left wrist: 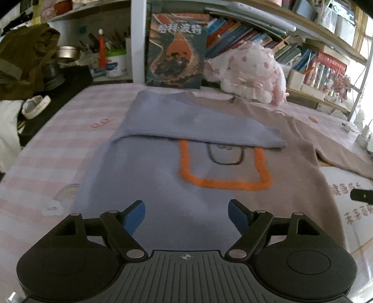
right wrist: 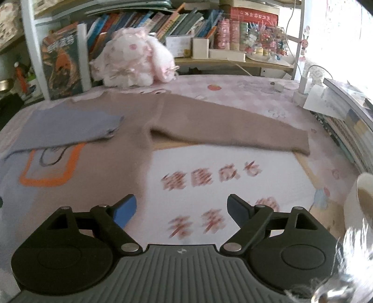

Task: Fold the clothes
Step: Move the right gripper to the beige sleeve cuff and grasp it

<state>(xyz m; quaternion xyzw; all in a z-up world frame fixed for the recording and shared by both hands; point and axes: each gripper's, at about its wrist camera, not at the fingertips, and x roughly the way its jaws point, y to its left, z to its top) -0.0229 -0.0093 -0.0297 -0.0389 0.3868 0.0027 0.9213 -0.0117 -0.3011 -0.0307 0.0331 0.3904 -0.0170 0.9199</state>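
Observation:
A two-tone sweater (left wrist: 163,177), blue-grey on its left half and brown on its right, lies flat on the table with an orange outline on its chest. Its blue-grey sleeve (left wrist: 186,121) is folded across the chest. The brown sleeve (right wrist: 233,125) stretches out flat to the right. My left gripper (left wrist: 186,209) hovers open over the sweater's lower front, nothing between its blue pads. In the right wrist view my right gripper (right wrist: 181,207) stands open beside the sweater's brown side edge (right wrist: 130,177), above a white sheet with red characters (right wrist: 209,181).
A pink checked cloth (left wrist: 58,144) covers the table. At the back stand a pink plush toy (right wrist: 132,58), a large picture book (left wrist: 177,51) and shelves of books (right wrist: 186,21). Stacked books (right wrist: 349,121) and a white cup (right wrist: 363,198) sit at the right edge.

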